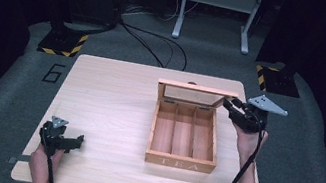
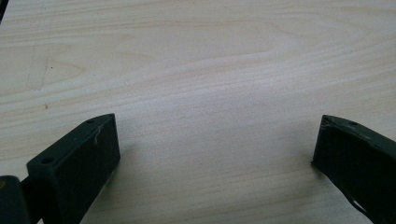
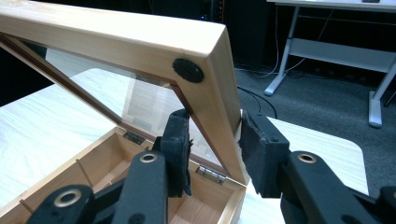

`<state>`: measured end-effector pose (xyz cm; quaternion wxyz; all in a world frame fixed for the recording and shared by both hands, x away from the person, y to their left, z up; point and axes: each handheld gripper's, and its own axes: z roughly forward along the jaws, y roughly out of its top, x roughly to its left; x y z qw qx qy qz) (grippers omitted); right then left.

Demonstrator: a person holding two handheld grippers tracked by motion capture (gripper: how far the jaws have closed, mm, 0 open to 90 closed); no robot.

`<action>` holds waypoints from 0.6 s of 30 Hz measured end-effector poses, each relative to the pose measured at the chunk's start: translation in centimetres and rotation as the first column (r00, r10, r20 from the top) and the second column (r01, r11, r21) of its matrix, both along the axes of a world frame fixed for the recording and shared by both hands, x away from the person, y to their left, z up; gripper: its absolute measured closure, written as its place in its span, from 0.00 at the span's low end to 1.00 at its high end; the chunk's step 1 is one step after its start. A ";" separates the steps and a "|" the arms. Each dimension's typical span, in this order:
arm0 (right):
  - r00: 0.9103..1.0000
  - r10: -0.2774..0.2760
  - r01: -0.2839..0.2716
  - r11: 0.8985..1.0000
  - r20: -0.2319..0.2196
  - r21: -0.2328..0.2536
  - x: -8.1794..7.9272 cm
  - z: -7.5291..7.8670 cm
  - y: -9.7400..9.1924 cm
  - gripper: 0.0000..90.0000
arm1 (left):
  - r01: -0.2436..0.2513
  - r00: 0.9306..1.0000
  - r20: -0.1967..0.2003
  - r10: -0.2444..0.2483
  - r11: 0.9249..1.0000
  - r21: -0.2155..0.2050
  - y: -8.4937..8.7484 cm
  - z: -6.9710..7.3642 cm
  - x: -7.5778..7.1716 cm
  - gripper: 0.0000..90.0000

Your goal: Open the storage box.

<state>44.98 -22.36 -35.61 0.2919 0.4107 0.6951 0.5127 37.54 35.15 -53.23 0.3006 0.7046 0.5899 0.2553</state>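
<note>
A wooden tea box (image 1: pixel 179 163) marked "TEA" stands on the right half of the light wood table (image 1: pixel 109 97). Its three compartments (image 3: pixel 116 172) look bare. The glass-paned lid (image 1: pixel 197 88) stands raised at the back, tilted a little toward the front. My right gripper (image 1: pixel 229 106) is at the lid's right side rail (image 3: pixel 210 93), with one jaw on the glass side and the other on the outer side, both pressed against the wood. My left gripper (image 1: pixel 78 140) rests low near the table's front left, and its jaws stand wide open (image 2: pixel 217 135) over bare wood.
The box's hinges (image 3: pixel 212 173) are at the back wall. Beyond the table lie dark carpet, loose cables (image 1: pixel 159 45), a white desk frame (image 1: pixel 216 9) and two stands with yellow-black striped bases (image 1: pixel 63 43). A "6" (image 1: pixel 54 73) is marked on the floor at left.
</note>
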 end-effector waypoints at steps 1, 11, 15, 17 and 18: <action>1.000 0.001 -0.001 1.000 -0.001 0.001 0.0 0.0 0.0 0.70 | -0.001 1.000 0.001 0.001 1.000 -0.001 0.0 0.0 0.0 0.01; 1.000 0.003 -0.003 1.000 0.002 -0.002 0.3 0.1 0.0 0.70 | -0.001 1.000 0.001 0.001 1.000 -0.001 0.0 0.0 0.0 0.01; 1.000 0.003 -0.003 1.000 0.002 -0.004 0.3 0.2 0.0 0.70 | 0.000 1.000 0.000 0.000 1.000 0.000 0.0 0.0 0.0 0.01; 1.000 0.002 -0.002 1.000 0.002 -0.004 0.3 0.2 0.0 0.70 | -0.001 1.000 0.000 0.001 1.000 -0.001 0.0 0.0 0.0 0.01; 1.000 0.002 -0.002 1.000 0.002 -0.003 0.4 0.2 0.0 0.70 | -0.001 1.000 0.000 0.001 1.000 0.000 0.0 0.0 0.0 0.01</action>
